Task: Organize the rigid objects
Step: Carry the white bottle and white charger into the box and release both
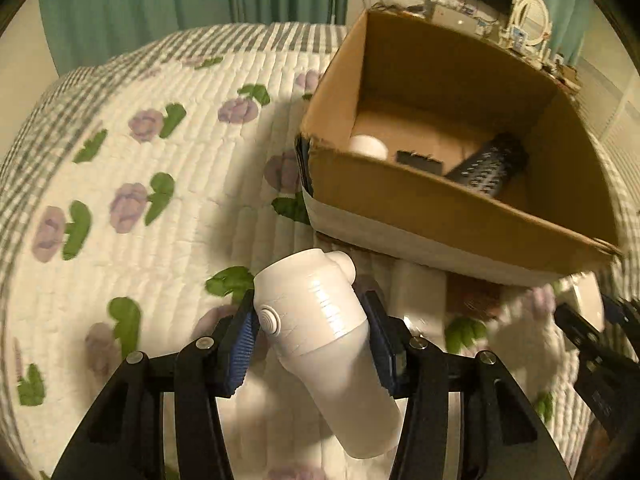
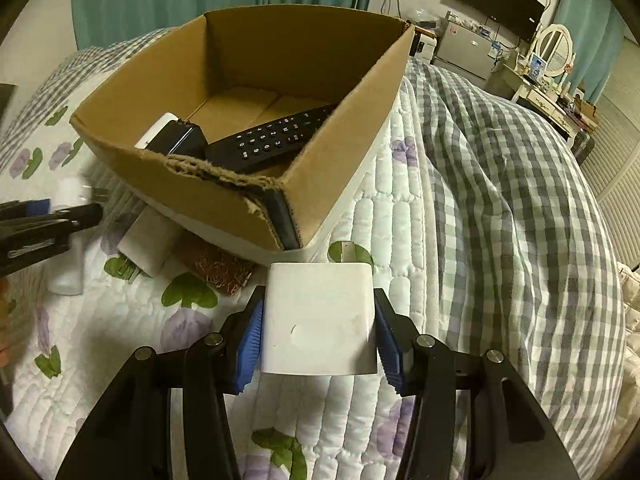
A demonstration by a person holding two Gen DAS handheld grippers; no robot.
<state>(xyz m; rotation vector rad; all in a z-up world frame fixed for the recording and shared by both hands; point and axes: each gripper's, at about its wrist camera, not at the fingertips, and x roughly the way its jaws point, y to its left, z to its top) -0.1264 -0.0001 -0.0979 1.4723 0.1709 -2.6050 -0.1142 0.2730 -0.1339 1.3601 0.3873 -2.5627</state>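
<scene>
While both grippers hold loads short of the cardboard box [image 2: 320,184] on the bed, the left gripper [image 1: 310,332] clamps a white bottle [image 1: 320,340] and the right gripper [image 2: 318,328] a white charger block [image 2: 318,316]; next, each needs lifting over the rim and releasing inside, beside the remote [image 2: 268,140].

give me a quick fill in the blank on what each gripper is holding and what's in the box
1. The left gripper is shut on a white ____ with a round button.
2. The right gripper clamps a white ____ adapter.
3. The black remote lies inside the ____ box.
4. The box sits on a quilt printed with purple ____.

Missing words: bottle; square; cardboard; flowers
</scene>
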